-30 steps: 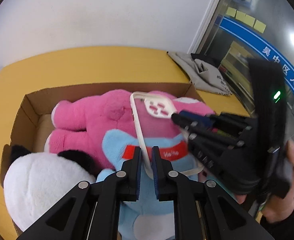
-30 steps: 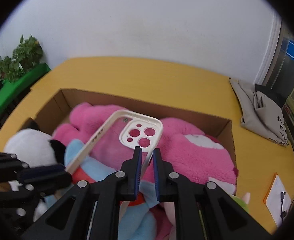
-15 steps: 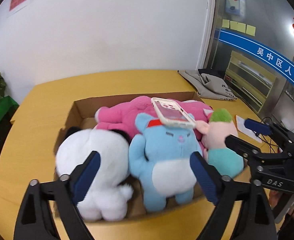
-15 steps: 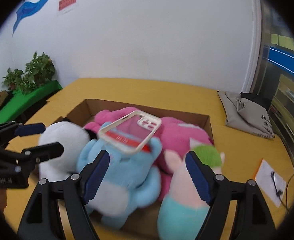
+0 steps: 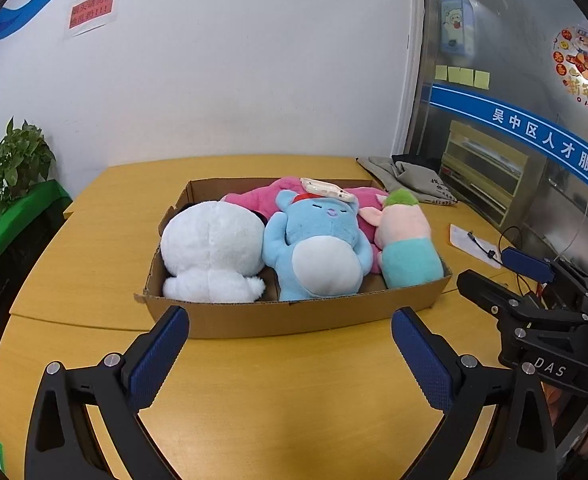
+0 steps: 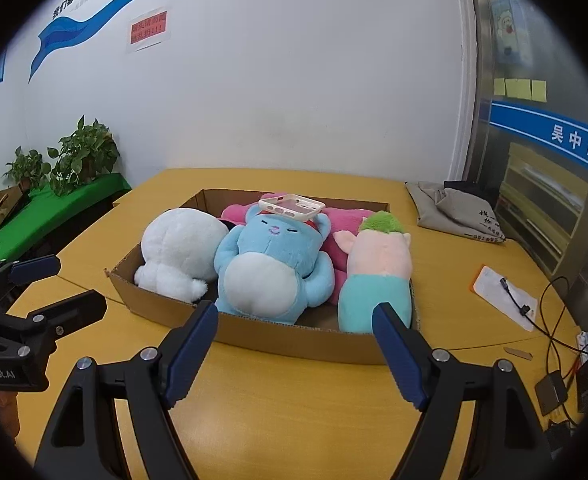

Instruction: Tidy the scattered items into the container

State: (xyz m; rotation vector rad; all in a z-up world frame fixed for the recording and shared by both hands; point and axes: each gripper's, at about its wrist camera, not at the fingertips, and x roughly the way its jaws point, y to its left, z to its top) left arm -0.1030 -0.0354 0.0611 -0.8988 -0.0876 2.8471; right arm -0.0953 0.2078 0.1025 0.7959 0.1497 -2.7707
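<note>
A shallow cardboard box [image 5: 294, 316] [image 6: 294, 338] sits on the yellow table. In it lie a white plush [image 5: 209, 248] [image 6: 173, 252], a blue plush [image 5: 318, 248] [image 6: 269, 264], a pink plush [image 5: 261, 198] behind them, and a pink-and-teal plush with green hair [image 5: 406, 240] [image 6: 374, 272]. A white phone case [image 5: 326, 190] [image 6: 291, 206] rests on the blue plush's head. My left gripper [image 5: 289, 354] is open and empty, in front of the box. My right gripper [image 6: 294, 344] is open and empty, also in front of the box.
A grey folded cloth [image 5: 410, 180] [image 6: 454, 212] lies at the table's back right. A paper with a cable [image 6: 506, 298] [image 5: 474, 244] lies at the right. Potted plants [image 6: 81, 160] stand on a green shelf at the left. A white wall is behind.
Both grippers let go of the phone case, opened wide and pulled back from the box. The case now lies on the blue plush's head.
</note>
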